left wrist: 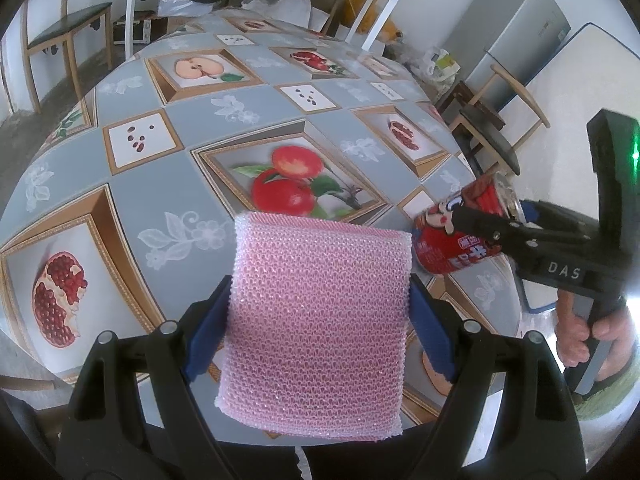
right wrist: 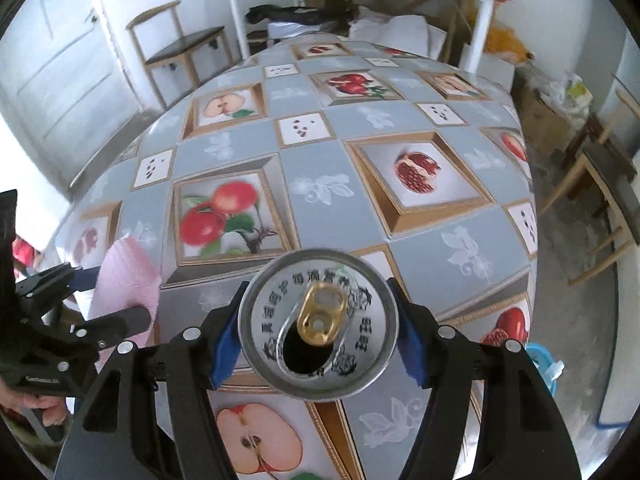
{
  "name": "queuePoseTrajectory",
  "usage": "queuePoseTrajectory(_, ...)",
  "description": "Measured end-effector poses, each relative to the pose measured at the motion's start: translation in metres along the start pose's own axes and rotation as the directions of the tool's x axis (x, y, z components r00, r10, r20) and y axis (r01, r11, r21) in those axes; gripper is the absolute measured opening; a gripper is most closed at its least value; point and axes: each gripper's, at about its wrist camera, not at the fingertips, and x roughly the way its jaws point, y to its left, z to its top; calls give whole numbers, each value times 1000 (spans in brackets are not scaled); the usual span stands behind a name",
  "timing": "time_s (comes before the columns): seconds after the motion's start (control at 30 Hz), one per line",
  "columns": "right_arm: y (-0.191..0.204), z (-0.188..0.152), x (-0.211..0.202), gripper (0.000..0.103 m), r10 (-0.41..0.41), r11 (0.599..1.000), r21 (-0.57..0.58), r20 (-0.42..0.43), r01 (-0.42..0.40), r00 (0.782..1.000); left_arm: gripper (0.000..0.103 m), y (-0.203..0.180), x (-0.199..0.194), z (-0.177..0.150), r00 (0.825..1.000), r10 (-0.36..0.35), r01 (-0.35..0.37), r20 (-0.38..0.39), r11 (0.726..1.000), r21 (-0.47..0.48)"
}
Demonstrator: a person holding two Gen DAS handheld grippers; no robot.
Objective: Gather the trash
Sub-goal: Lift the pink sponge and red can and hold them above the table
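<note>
Your left hand-held gripper (left wrist: 320,312) clenched a pink sponge (left wrist: 320,320); your right hand-held gripper (right wrist: 318,328) clenched an opened can (right wrist: 318,324) above the counter (right wrist: 320,168).

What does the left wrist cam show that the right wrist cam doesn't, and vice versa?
Left wrist only: the red printed side of the can, and the refrigerator.

Right wrist only: the can's opened top with its gold pull tab, and the white door.

Both: the pink sponge clamped in the left gripper, the can held in the right gripper, and the fruit-print tablecloth.
</note>
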Motion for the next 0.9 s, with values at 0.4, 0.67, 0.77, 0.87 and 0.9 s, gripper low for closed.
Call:
queuePoseTrajectory(0.4, -7, -8, -1, 64, -32, 999, 26, -3, 32, 999, 79, -11, -5, 1, 999, 28, -29, 34, 999, 29)
queuePoseTrajectory(0.67, -11, -11, -5, 64, -25, 999, 42, -6, 25, 1000, 79, -18, -11, 0, 997, 43, -46, 57, 998, 44)
queuePoseTrajectory(0.77, -14, -12, -8, 64, -24, 999, 49, -2, 24, 1000, 79, -20, -12, 0, 997, 53, -56, 65, 997, 52)
queuePoseTrajectory(0.87, -16, -13, -13, 64, -21, 998, 58, 4, 20, 1000, 79, -23, -14, 0, 996, 59, -64, 72, 996, 60)
queuePoseTrajectory(0.9, -16, -13, -14, 64, -20, 998, 60, 6, 20, 1000, 79, -24, -14, 0, 995, 60, -65, 74, 996, 62)
